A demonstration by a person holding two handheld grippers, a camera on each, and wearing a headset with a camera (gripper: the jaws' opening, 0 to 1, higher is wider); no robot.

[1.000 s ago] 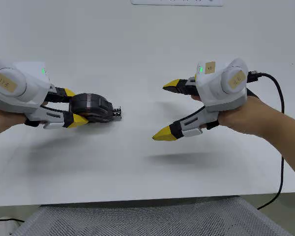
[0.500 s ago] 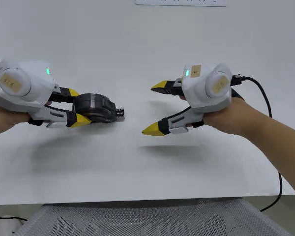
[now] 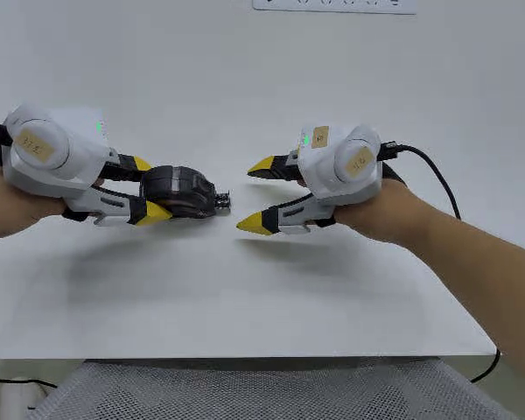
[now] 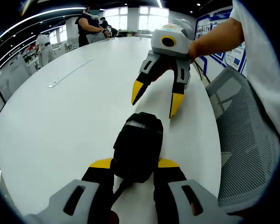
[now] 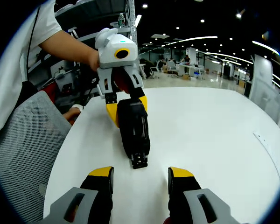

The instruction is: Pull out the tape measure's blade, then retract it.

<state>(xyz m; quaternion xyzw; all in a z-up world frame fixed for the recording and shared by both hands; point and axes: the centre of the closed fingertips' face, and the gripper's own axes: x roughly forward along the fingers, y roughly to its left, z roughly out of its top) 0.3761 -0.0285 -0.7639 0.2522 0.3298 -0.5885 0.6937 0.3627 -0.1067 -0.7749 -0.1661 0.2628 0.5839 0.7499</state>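
A black tape measure [image 3: 180, 192] lies on the white table [image 3: 245, 280], its blade tab [image 3: 221, 202] pointing right. My left gripper [image 3: 150, 188] is shut on the tape measure [image 4: 137, 145], its yellow tips pressed against both sides of the case. My right gripper [image 3: 257, 194] stands open just right of the tab, its yellow tips a short gap away from it. In the right gripper view the tape measure [image 5: 134, 128] lies straight ahead, its tab [image 5: 139, 164] just beyond my right gripper [image 5: 141, 173]. The left gripper view shows the right gripper [image 4: 156, 99] facing the case.
A black cable [image 3: 433, 175] runs from the right gripper across the table. A grey mesh chair [image 3: 245, 389] sits below the table's near edge. A strip [image 4: 70, 73] lies far off on the long table, with people standing at its far end.
My right gripper has moved left toward the tape measure's tab, closing most of the gap. The left gripper still holds the case in about the same place.
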